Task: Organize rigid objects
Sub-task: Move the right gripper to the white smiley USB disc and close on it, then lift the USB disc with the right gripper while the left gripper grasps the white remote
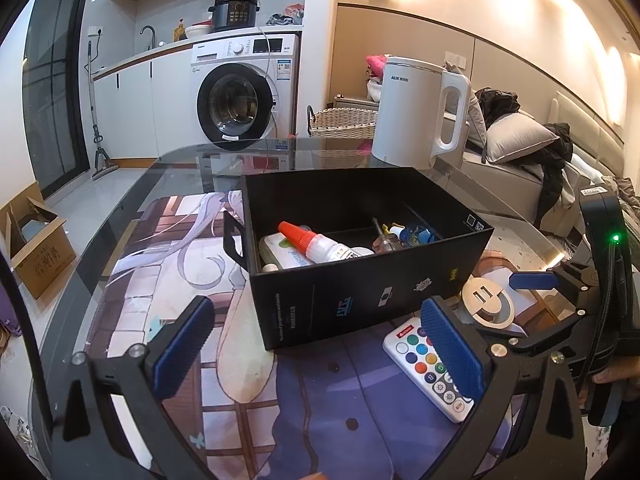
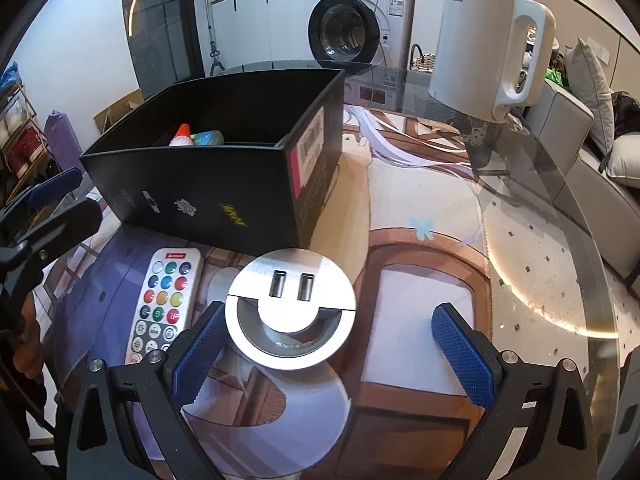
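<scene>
The black box (image 1: 360, 256) stands on the tabletop (image 2: 540, 280), open at the top and divided inside, so loose items can be dropped in from above. One compartment holds a red-capped bottle (image 1: 316, 244) lying on a pale flat case (image 1: 280, 254); the other holds a clear-handled screwdriver (image 1: 384, 236) and small blue pieces too jumbled to name.

Two things remain outside, just in front of the box: a white remote (image 2: 164, 300) with coloured buttons and a round silver USB socket (image 2: 290, 312).

The right tool (image 2: 332, 344) is spread wide, its left pad beside the socket, likely lining up to grasp it. The left tool (image 1: 320, 344) is also wide and empty, its right finger over the remote.
</scene>
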Demonstrator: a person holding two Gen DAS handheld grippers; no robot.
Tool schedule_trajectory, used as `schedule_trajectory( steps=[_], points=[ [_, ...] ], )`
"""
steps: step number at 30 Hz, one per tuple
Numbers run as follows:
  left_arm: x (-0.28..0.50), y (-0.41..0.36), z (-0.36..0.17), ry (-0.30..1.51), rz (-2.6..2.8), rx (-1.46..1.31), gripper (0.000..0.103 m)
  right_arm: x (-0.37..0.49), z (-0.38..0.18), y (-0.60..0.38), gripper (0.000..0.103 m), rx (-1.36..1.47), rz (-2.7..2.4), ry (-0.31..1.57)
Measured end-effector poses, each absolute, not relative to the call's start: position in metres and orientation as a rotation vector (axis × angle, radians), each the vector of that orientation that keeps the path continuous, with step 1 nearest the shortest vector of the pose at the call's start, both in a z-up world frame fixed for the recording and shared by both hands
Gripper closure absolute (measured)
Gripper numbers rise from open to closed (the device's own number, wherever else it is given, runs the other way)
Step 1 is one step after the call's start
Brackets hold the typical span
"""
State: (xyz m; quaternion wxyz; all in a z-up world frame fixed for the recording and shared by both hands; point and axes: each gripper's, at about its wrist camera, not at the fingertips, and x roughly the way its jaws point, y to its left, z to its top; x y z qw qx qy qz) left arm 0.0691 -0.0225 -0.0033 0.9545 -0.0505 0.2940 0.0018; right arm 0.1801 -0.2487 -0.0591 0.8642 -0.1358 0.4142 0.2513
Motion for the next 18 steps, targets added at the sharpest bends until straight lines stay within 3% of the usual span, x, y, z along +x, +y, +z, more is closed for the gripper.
schedule_trajectory(
  steps=[3,8,18],
  points=[
    [0.069,-0.024,-0.003,0.598,-0.002,-0.099,0.000,0.176,-0.058,-0.247,0.011,-0.294,0.551,0.853],
    [0.068,-0.027,-0.004,0.605,-0.012,-0.095,0.000,0.168,-0.053,-0.243,0.044,-0.310,0.599,0.836],
    [0.068,-0.040,-0.006,0.628,0.001,0.014,0.000,0.167,-0.043,-0.254,0.045,-0.283,0.606,0.818]
  ],
)
